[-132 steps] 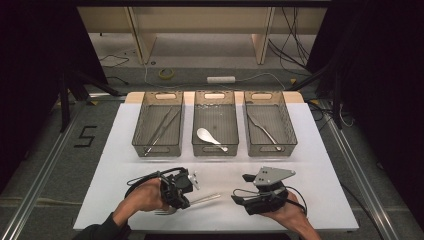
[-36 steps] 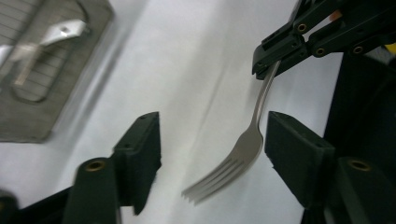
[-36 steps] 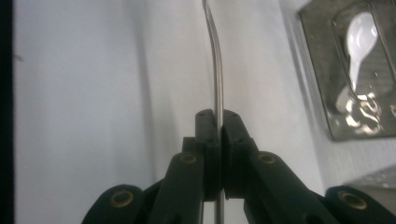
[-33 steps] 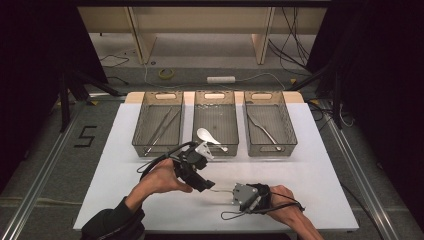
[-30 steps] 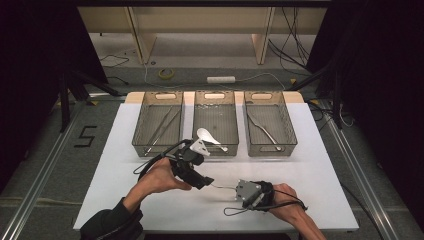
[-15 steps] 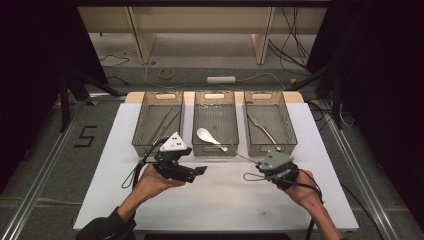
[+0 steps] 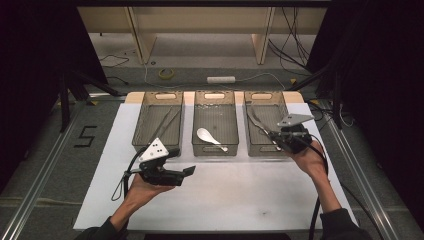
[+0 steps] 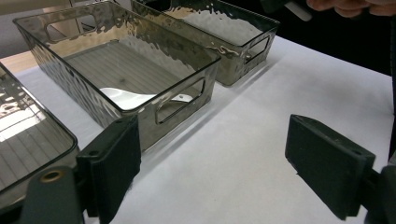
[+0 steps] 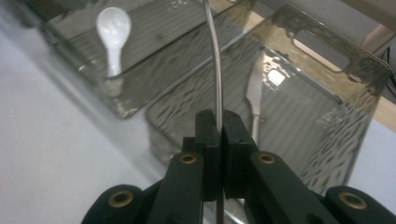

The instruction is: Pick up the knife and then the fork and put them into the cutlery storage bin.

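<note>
A: High view? 
B: Right gripper (image 7: 272, 134) hangs over the right bin (image 7: 286, 101), a thin metal utensil (image 7: 257, 120) running out ahead of it. Left gripper (image 7: 187, 171) sits over the mat, jaws spread, nothing between.

A: Left gripper view? 
B: Middle bin (image 8: 140, 107) just ahead of the parted jaws, white spoon (image 8: 126, 97) inside.

A: Right gripper view? 
B: Jaws pinch the utensil's edge; knife (image 9: 254, 100) in the bin beyond the tips.

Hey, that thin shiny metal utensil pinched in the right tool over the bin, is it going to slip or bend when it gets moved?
The thin shiny metal utensil looks stiff: it stands clear above the right tool without drooping. It may swivel or slide, since the pads pinch only a narrow, smooth edge. Probably light, being so slender. Lowered into the smoky clear plastic bin, it would likely clatter onto the knife there.
</note>
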{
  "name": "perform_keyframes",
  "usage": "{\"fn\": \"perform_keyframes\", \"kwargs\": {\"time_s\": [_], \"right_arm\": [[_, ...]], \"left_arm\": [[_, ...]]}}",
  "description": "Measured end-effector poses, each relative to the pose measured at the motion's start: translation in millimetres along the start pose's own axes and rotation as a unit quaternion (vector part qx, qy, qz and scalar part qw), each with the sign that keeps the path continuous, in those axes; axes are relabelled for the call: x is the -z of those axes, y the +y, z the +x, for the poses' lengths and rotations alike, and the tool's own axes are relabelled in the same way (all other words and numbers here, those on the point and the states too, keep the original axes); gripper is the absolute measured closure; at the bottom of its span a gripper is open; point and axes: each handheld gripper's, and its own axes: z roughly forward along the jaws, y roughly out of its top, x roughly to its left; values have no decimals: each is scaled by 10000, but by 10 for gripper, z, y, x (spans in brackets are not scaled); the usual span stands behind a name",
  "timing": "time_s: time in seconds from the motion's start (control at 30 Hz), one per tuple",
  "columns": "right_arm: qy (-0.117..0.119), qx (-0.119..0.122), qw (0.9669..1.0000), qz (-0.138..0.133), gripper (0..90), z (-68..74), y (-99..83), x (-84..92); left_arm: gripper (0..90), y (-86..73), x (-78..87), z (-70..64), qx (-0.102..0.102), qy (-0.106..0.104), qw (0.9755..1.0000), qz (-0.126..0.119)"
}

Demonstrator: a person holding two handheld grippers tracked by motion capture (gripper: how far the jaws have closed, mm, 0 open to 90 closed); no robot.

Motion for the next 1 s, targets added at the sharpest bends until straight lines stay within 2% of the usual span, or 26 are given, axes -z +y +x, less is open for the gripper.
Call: {"fn": "perform_keyframes", "kwargs": {"time_s": [0.2,0.4,0.6,0.8,1.0], "right_arm": [[-106,-400,9990,143,876,-261,128,-138],[-85,-702,9972,252,876,-394,210,-292],[-172,-927,9945,450,876,-467,222,-500],[-293,-1147,9910,620,875,-509,166,-632],[-276,-1188,9900,703,874,-486,150,-697]], "left_arm": [[178,-37,31,-20,-68,92,9999,-80],[178,-53,68,-51,-84,106,9999,-104],[177,-74,113,-62,-115,131,9997,-146],[176,-93,149,-63,-103,127,9997,-195],[176,-104,161,-77,-169,151,9995,-214]]}}
